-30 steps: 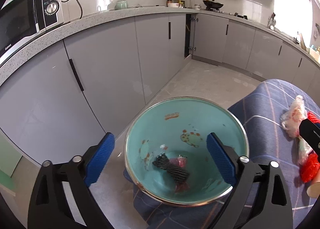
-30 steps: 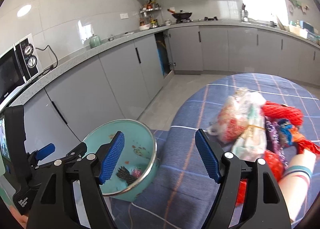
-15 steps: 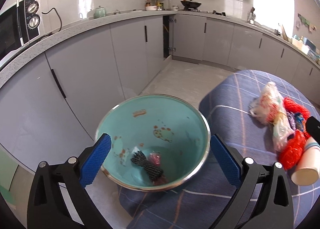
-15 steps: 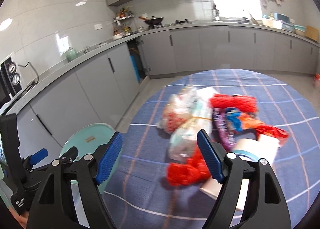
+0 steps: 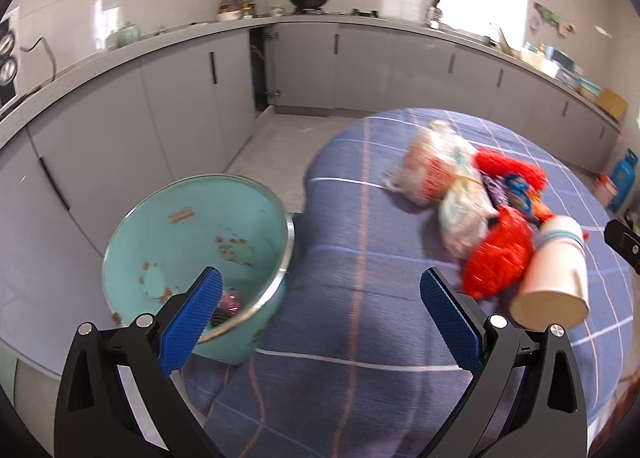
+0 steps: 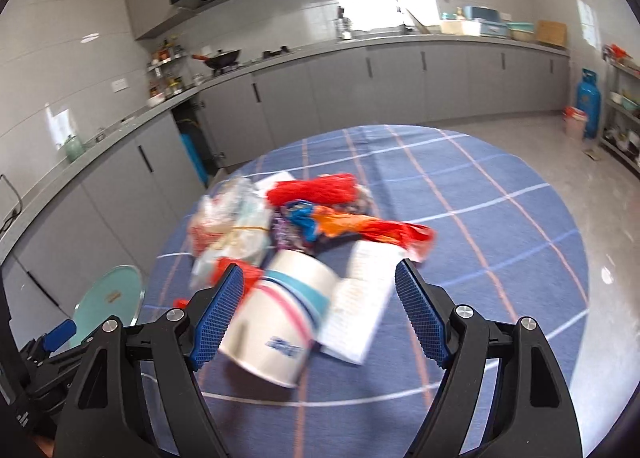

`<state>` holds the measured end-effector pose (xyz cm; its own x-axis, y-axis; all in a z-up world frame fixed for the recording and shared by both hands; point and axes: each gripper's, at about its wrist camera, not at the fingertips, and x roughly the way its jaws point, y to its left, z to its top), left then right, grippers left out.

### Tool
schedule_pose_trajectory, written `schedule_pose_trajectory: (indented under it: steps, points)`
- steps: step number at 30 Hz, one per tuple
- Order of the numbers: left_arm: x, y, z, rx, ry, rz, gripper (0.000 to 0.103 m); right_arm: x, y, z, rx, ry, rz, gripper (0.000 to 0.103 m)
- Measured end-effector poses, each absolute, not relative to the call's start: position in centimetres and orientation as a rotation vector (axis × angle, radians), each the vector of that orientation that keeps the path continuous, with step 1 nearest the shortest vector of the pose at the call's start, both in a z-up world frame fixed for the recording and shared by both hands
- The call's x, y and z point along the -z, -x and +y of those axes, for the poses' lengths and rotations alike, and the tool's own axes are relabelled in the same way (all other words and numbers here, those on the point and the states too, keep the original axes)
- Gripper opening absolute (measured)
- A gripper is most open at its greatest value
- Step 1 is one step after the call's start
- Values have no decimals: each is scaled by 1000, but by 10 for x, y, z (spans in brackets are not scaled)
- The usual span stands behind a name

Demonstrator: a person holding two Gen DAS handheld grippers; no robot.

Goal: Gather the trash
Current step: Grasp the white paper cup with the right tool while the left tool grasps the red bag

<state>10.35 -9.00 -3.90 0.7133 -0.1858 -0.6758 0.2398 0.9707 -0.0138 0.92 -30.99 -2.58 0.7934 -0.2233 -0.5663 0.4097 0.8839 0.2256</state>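
Bowl (image 5: 192,226) holds a couple scraps; trash pile (image 6: 304,214) and cup (image 6: 280,310) remain on surface (image 6: 480,218). Both grippers' fingers apart, empty.

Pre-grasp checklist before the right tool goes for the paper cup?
1. Right tool open, nothing gripped: ok.
2. Paper cup lying on its side, partly between the pads: ok.
3. Pads clear of neighbouring red trash and leaflet: cannot tell, the frame is blurred.
4. Teal bowl at the table edge, mouth unobstructed: ok.
5. Left tool open, empty, away from the cup: ok.
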Motion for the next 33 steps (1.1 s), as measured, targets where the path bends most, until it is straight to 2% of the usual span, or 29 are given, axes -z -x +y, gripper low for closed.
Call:
schedule_pose_trajectory:
  steps: [16,18,19,22,28,33]
  points:
    - [44,-96,-119,320,-137,713,97,60,-51,-308,215,-510,708,77]
    - [45,-96,-120,322,-139,713,97,65,-57,-304,202,-503,733,76]
    - [45,-96,-121,328,-140,713,97,66,-59,-303,198,-510,740,70]
    - [46,-96,-124,341,-146,712,97,71,-60,-306,186,-528,759,64]
    - [45,-98,-134,376,-144,717,97,64,-56,-311,165,-526,739,58]
    - [42,-99,-150,427,-154,709,96,40,-45,-319,187,-485,661,58]
